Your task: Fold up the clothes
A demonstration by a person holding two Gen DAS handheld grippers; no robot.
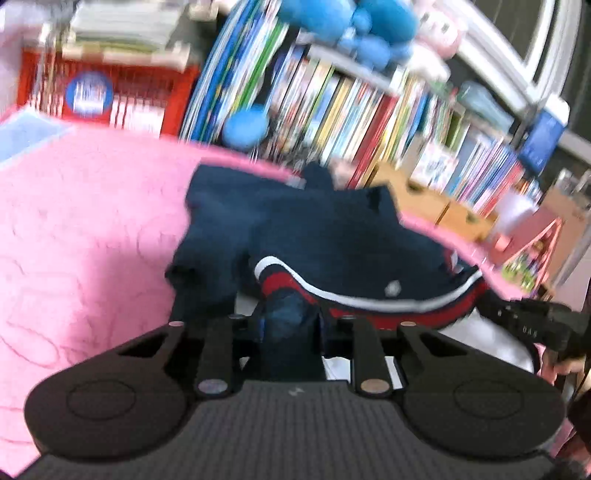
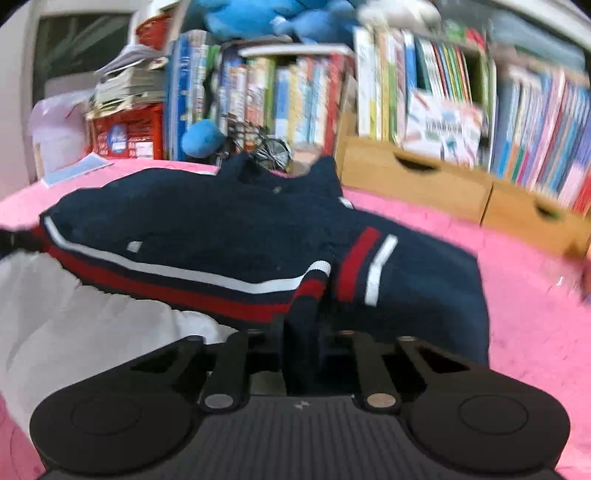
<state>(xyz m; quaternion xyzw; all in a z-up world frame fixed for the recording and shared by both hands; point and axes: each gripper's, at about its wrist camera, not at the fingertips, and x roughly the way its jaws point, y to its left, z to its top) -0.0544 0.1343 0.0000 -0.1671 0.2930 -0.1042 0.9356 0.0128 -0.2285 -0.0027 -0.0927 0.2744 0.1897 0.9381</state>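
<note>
A navy sweater (image 2: 207, 236) with red and white stripes lies on a pink blanket (image 1: 81, 229), its collar toward a crowded bookshelf (image 2: 424, 92). Left gripper (image 1: 290, 325): fingers closed on the striped hem of the sweater, navy fabric bunched between them. Right gripper (image 2: 301, 332): fingers clamped on the hem at the other corner, a fold of navy cloth running down between them. The hem edge is lifted off the blanket between the two grippers; a white cloth (image 2: 92, 325) shows beneath it. A small pale patch on the sweater front, not legible. The right gripper appears at the right edge of the left wrist view, with small pale letters on its body, blurred, unreadable. A red crate (image 1: 122, 88) at the back left carries a round blue label, text too smeared to read. Book spines all motion-blurred; no titles legible. Blue plush toys (image 2: 255, 14) on the shelf top.
</note>
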